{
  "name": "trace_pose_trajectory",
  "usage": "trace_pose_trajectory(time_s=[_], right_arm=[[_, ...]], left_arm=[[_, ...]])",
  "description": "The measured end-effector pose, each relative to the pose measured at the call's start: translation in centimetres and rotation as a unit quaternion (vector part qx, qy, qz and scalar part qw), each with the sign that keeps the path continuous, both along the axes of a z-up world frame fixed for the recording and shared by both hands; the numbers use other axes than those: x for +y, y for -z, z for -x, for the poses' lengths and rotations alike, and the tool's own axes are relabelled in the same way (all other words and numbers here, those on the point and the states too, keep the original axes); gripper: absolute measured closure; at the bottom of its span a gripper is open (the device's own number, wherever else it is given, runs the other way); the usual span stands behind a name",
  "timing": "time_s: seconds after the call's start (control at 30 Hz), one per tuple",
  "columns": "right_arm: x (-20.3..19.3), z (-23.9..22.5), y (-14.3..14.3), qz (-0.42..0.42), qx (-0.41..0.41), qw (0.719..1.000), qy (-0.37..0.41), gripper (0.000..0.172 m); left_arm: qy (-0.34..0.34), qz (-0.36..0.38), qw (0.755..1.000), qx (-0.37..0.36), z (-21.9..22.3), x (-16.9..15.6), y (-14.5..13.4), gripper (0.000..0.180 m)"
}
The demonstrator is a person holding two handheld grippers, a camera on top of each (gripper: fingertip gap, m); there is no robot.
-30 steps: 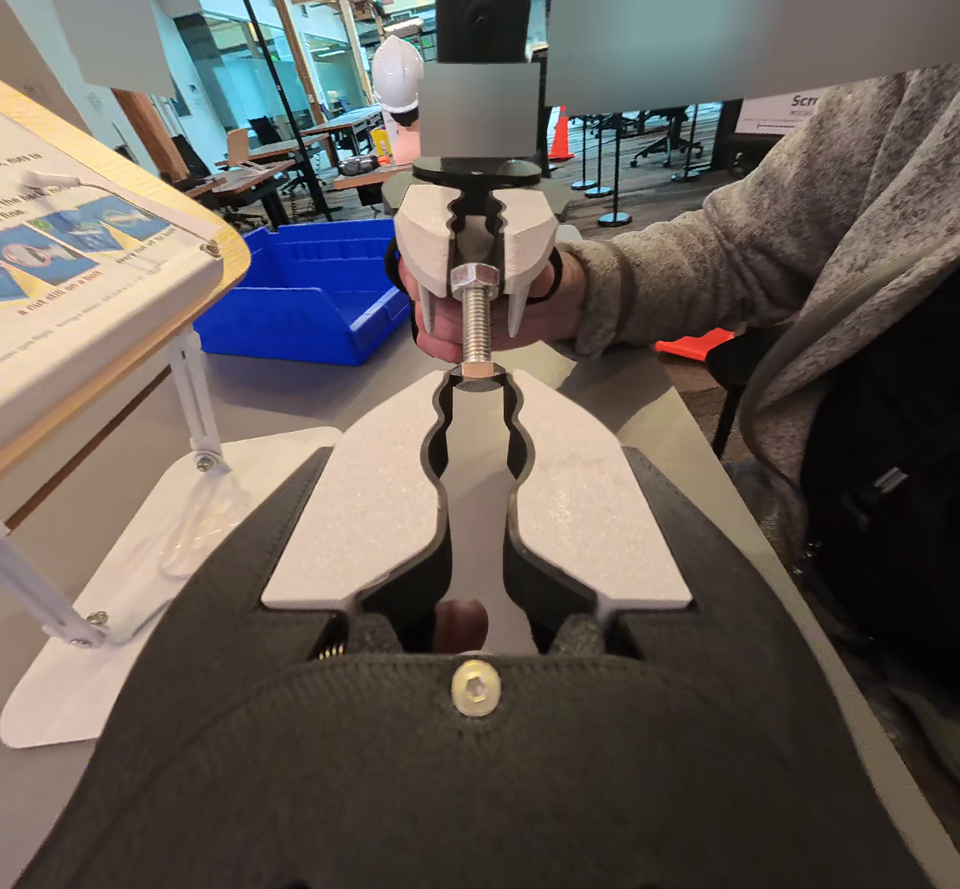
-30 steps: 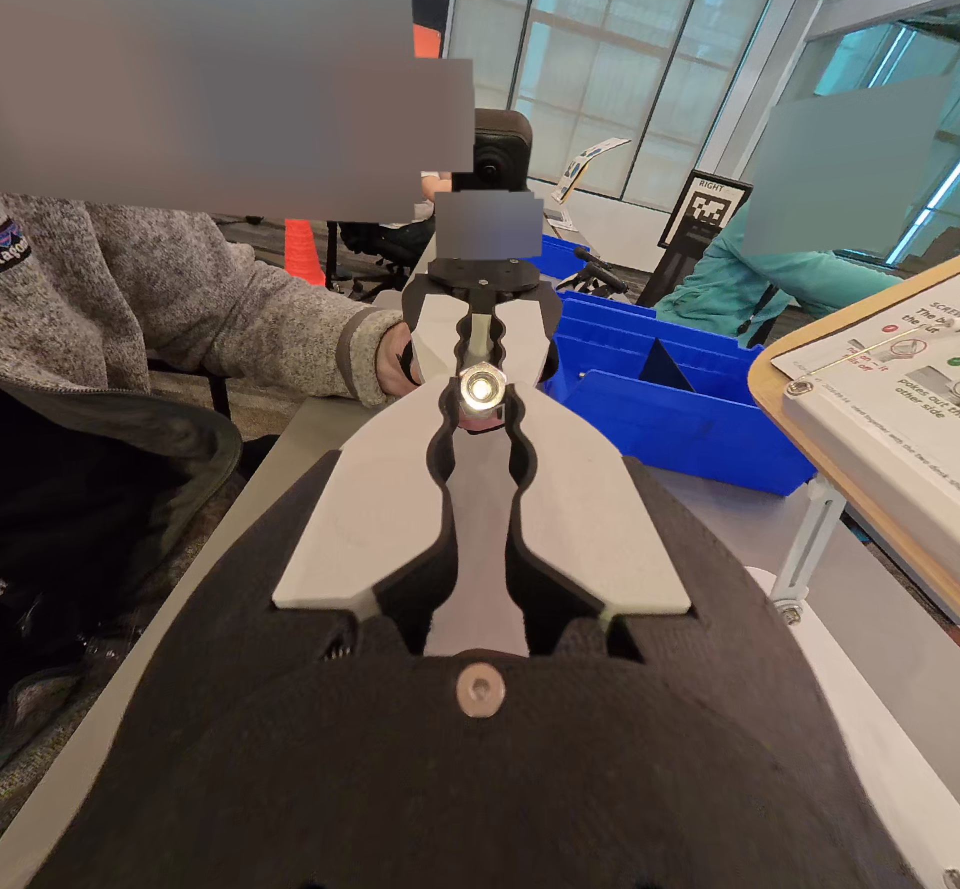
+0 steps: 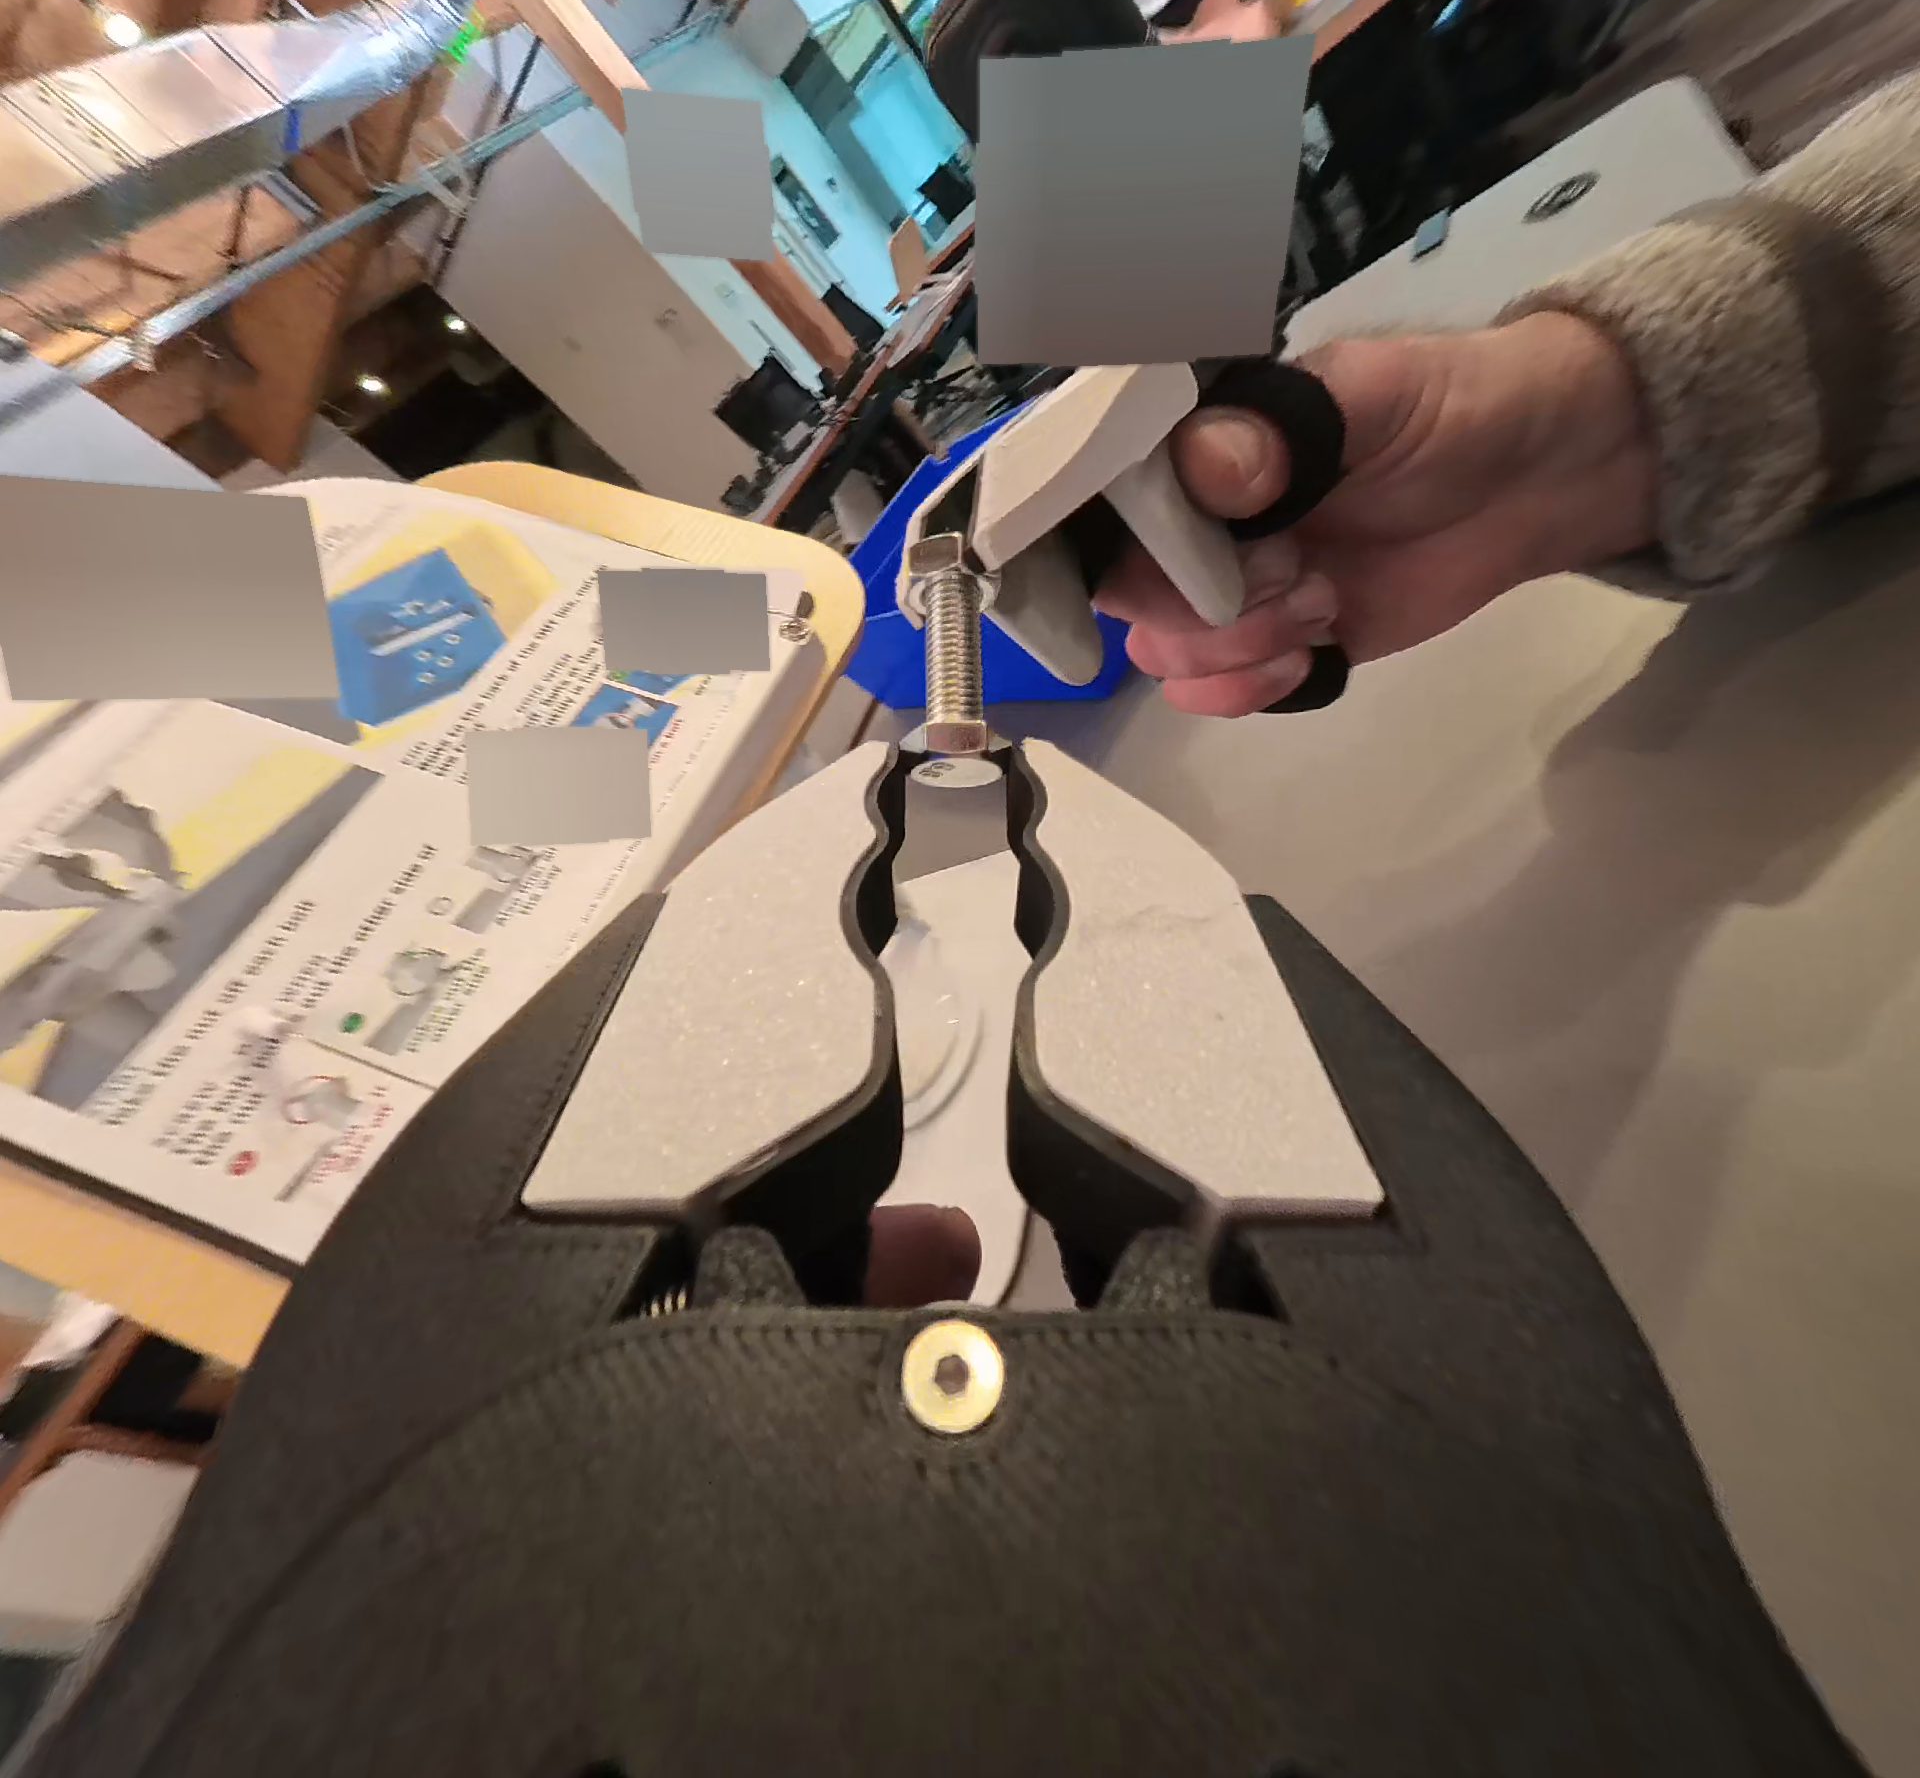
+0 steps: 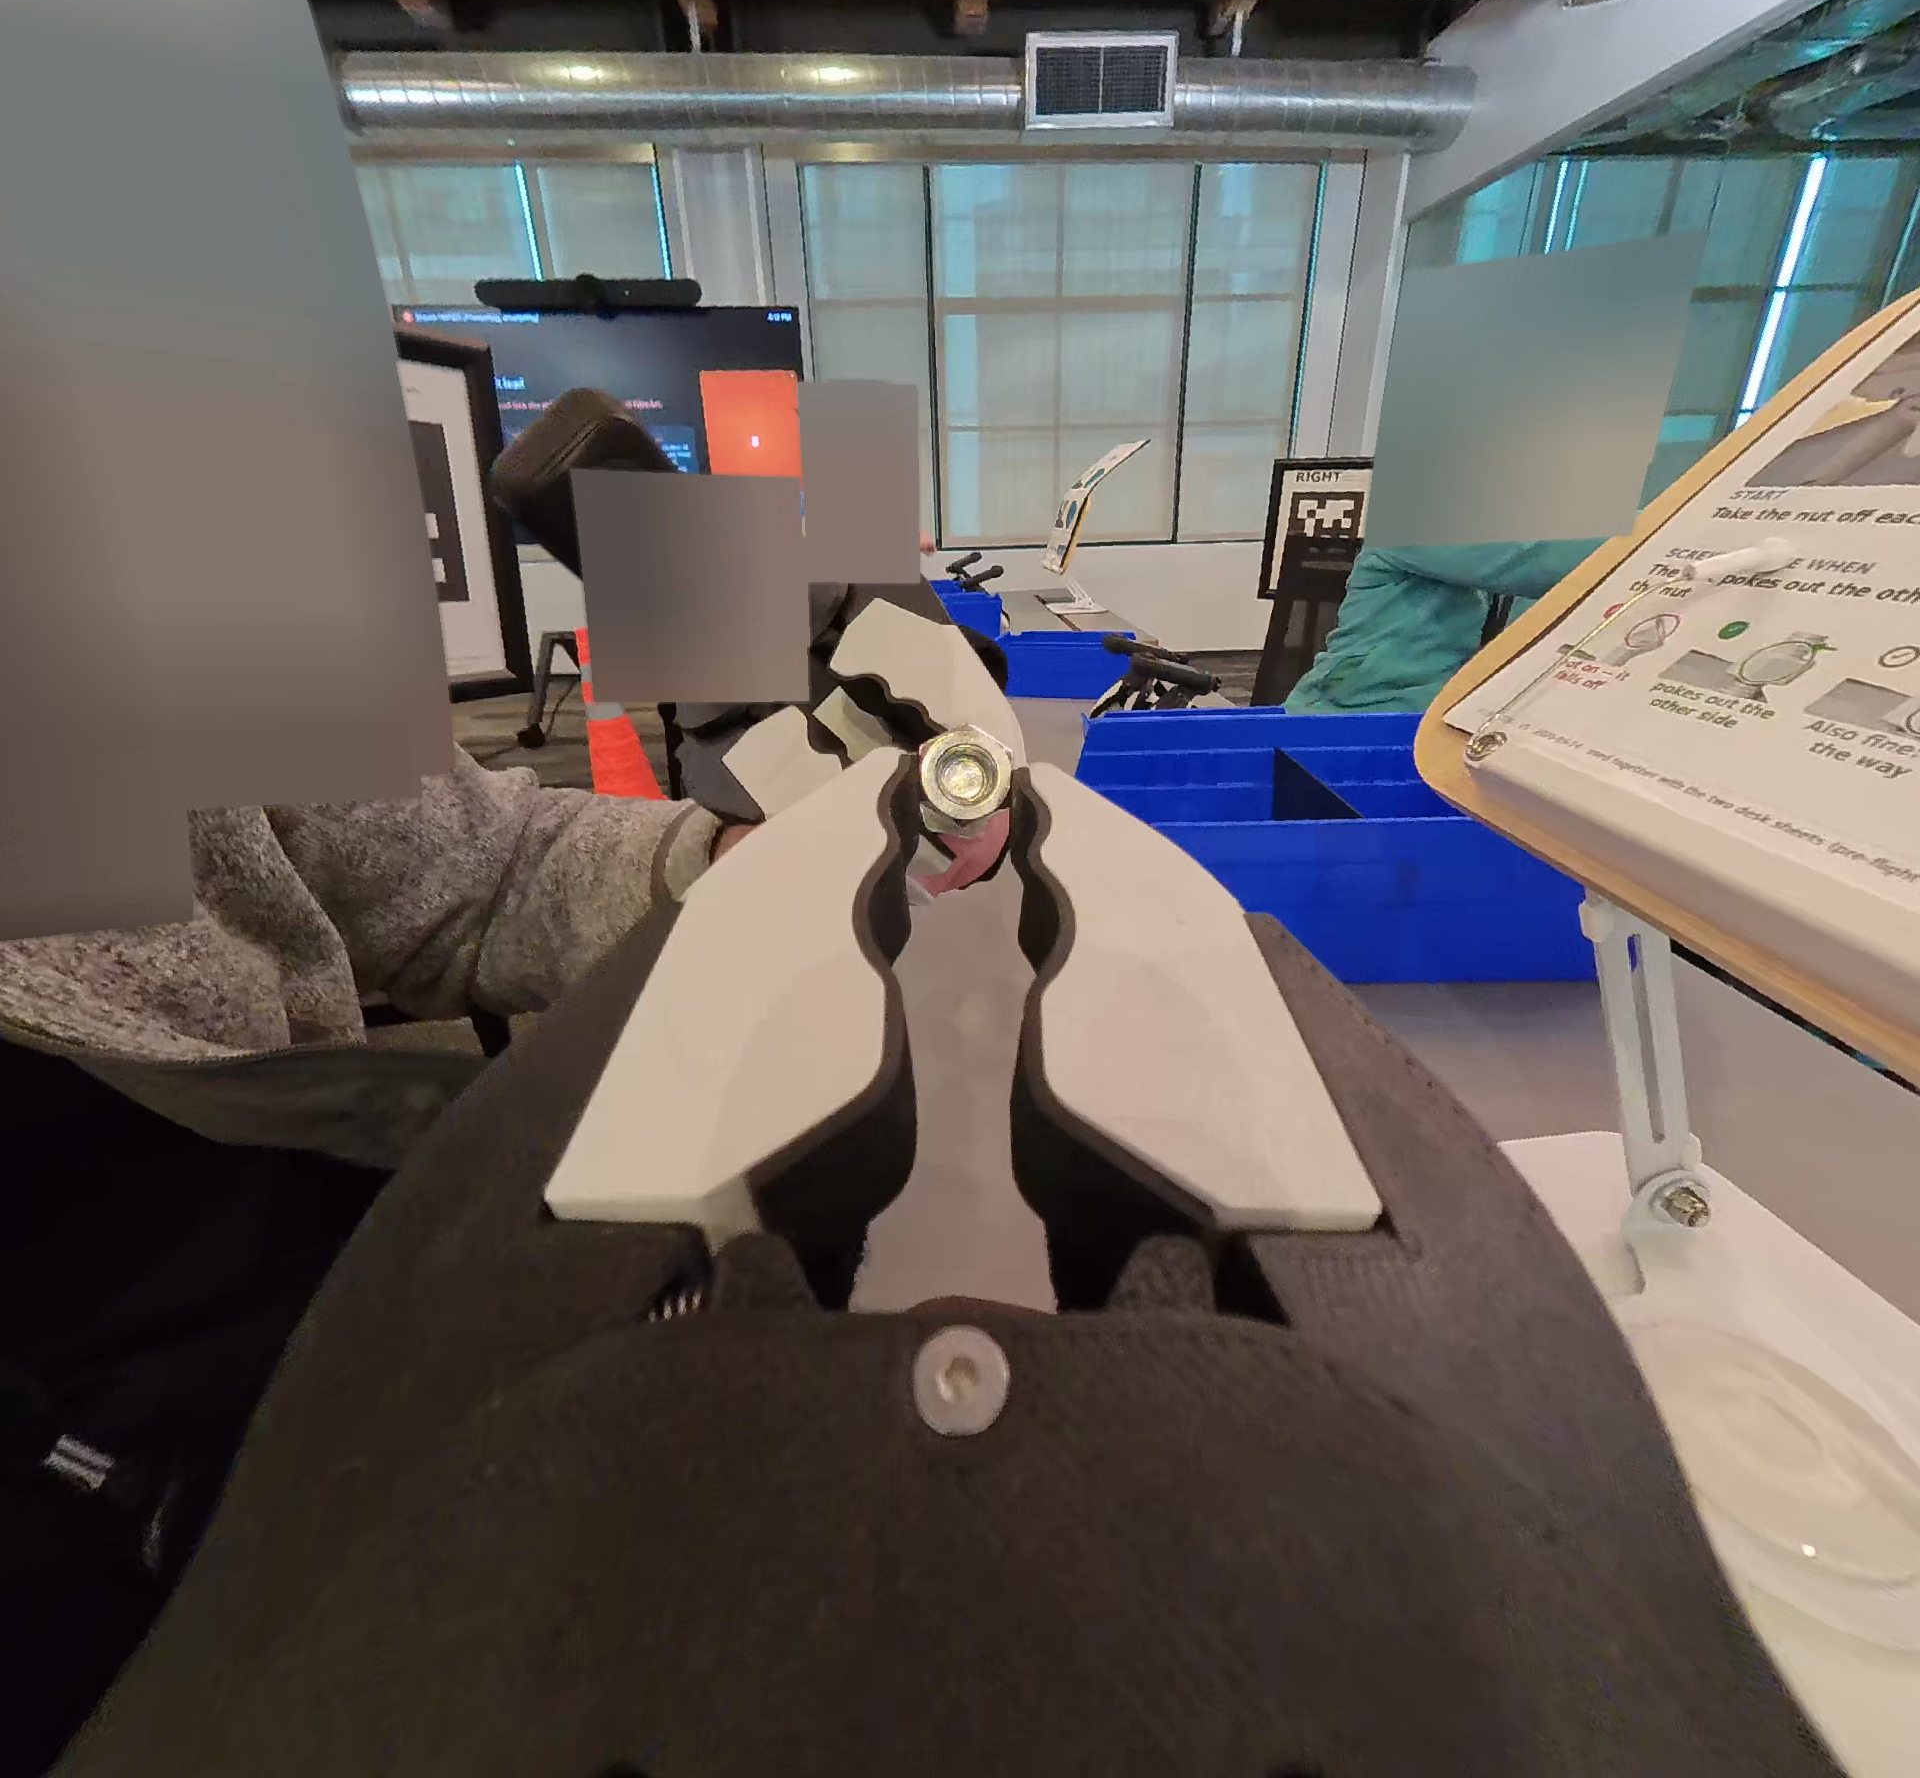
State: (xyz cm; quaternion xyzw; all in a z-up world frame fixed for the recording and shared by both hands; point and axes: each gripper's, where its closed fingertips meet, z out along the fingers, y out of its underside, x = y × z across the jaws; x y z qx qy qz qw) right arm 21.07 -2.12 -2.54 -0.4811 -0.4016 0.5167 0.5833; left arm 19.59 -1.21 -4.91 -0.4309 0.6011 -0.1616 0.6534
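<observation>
Gripping the bolt point(image 3: 951, 653) head at frame centre, left tongs point(image 3: 948, 760) clenched; right tongs point(image 4: 961, 793) clenched on the nut point(image 4: 962, 776) at its far end. Best kept coaxial, turning slowly, above the grey table point(image 3: 1558, 897).

A grey table point(image 4: 1558, 1032) carries a blue divided bin point(image 4: 1340, 855) and the white base plate point(image 4: 1704, 1333) of a stand, whose slim white struts point(image 4: 1652, 1084) hold up a tilted wooden board point(image 4: 1475, 720) bearing printed sheets.
</observation>
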Motion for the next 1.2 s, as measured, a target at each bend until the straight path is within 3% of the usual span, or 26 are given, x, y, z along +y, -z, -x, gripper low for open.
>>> trace_pose_trajectory(time_s=[0.33, 0.73, 0.9, 1.2], right_arm=[[0.6, -0.7, -0.2, 0.067, 0.052, 0.996, -0.015, 0.154], [1.5, -1.3, 0.7, 0.181, 0.123, 0.975, -0.046, 0.155], [1.8, -1.4, 0.8, 0.211, 0.142, 0.965, -0.057, 0.155], [2.2, -1.4, 1.3, 0.228, 0.148, 0.960, -0.061, 0.155]], left_arm=[[-0.073, -0.145, 0.986, 0.045, -0.5, 0.6, -0.7, 0.163], [-0.145, -0.317, 0.931, 0.108, -0.9, 1.4, -0.5, 0.162], [-0.156, -0.349, 0.917, 0.113, -1.0, 1.5, -0.5, 0.162], [-0.158, -0.352, 0.916, 0.113, -1.0, 2.0, 0.0, 0.162]])
